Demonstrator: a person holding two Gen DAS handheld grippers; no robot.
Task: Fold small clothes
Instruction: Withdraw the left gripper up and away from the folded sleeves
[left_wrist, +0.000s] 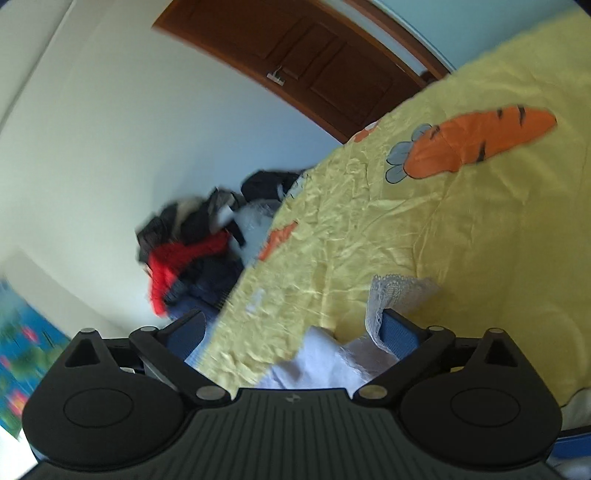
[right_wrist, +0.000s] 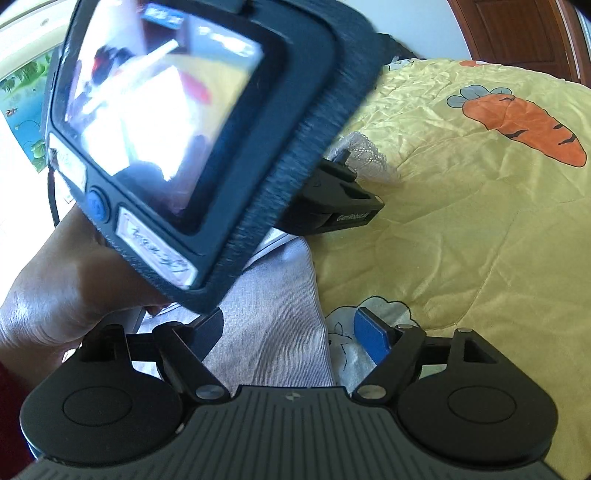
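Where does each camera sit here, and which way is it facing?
Left wrist view: sits on the left claw, looking along its open fingers over the yellow quilt toward a wall, a brown door and a clothes pile; white lace-trimmed cloth lies between the fingers.
Right wrist view: sits on the right claw, open over pale cloth, facing across the quilt; the left claw's body and the person's hand fill its left side.
Both views share the quilt, its carrot print and the lace.

Bright daylight, soft shadows — motion blur at left edges, screen (right_wrist: 159, 110) glare, strong fisheye bending at rims.
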